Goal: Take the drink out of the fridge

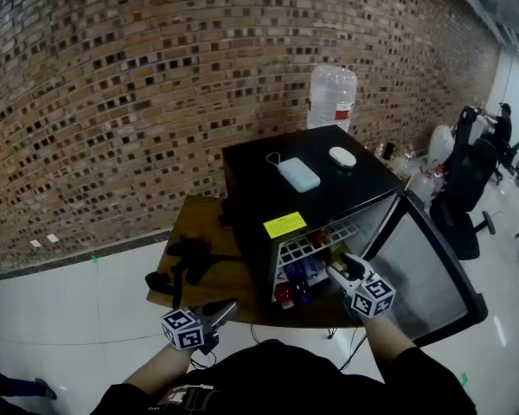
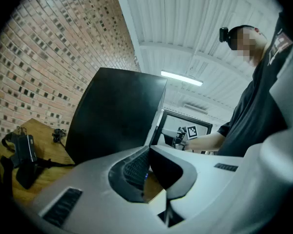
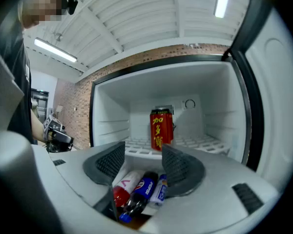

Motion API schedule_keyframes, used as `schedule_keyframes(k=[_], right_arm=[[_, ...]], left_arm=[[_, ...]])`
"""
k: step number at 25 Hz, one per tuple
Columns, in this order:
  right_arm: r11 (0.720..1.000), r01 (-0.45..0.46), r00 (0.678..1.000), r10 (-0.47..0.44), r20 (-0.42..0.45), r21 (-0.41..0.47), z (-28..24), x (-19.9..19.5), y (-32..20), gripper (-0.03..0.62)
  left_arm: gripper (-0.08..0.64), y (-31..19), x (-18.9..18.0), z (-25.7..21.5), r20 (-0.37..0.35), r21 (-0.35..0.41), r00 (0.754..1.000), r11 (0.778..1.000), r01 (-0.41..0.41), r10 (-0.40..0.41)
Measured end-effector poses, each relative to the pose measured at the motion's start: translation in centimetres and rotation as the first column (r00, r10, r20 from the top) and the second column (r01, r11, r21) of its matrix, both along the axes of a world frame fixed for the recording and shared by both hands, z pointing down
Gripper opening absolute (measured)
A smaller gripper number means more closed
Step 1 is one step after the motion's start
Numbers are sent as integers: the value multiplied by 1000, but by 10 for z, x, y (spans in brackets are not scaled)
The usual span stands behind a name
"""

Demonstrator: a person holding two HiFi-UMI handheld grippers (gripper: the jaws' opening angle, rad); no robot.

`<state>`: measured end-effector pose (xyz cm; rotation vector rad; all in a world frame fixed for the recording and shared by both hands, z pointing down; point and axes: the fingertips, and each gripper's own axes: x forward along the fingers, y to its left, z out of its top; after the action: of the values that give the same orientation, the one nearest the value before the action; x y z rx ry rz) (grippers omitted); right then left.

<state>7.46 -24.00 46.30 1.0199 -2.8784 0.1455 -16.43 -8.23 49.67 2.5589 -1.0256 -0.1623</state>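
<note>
A black mini fridge [image 1: 259, 175] stands on a wooden table [image 1: 199, 219], its door [image 1: 428, 271] swung open to the right. Inside, a red can [image 3: 161, 128] stands upright on the white wire shelf. Below it lie a red-capped bottle [image 3: 123, 188], a dark blue-labelled bottle [image 3: 139, 194] and a smaller one [image 3: 158, 191]. My right gripper [image 3: 142, 149] is at the fridge mouth, open and empty, with the can beyond it in line with the gap. My left gripper [image 1: 223, 308] hangs low by the table's front edge, its jaws [image 2: 149, 150] shut on nothing.
A white power bank [image 1: 298, 174] and a white mouse [image 1: 342, 156] lie on the fridge top. Black gear [image 1: 190, 262] sits on the table's left part. A water jug [image 1: 332, 98] stands behind by the brick wall. Office chairs [image 1: 467, 197] are at the right.
</note>
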Motion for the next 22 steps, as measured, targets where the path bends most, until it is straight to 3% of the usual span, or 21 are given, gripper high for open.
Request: schedule_keyframes(k=[3,7,18,22], right_arm=[[998,-28,999,29,-28,47,-24,-14,-36,349],[996,-46,996,52,-69,81,-43,-38,-76,383],[997,-59,977,69,-203,53,-32,-68,-122,394],[999,-35,979,41,-198,35,-29,-70,-124,350]], left_arm=[[-6,4,-2,-1,1,-1,1000,1000,6,-6],[-6,7,-4,-4,5,7,1000,1000,10,-10],[-6,4,-2,-2,23,3,1000,1000,2,-2],[-6,-2,7,3,20,-9,1000,1000,-22,23]])
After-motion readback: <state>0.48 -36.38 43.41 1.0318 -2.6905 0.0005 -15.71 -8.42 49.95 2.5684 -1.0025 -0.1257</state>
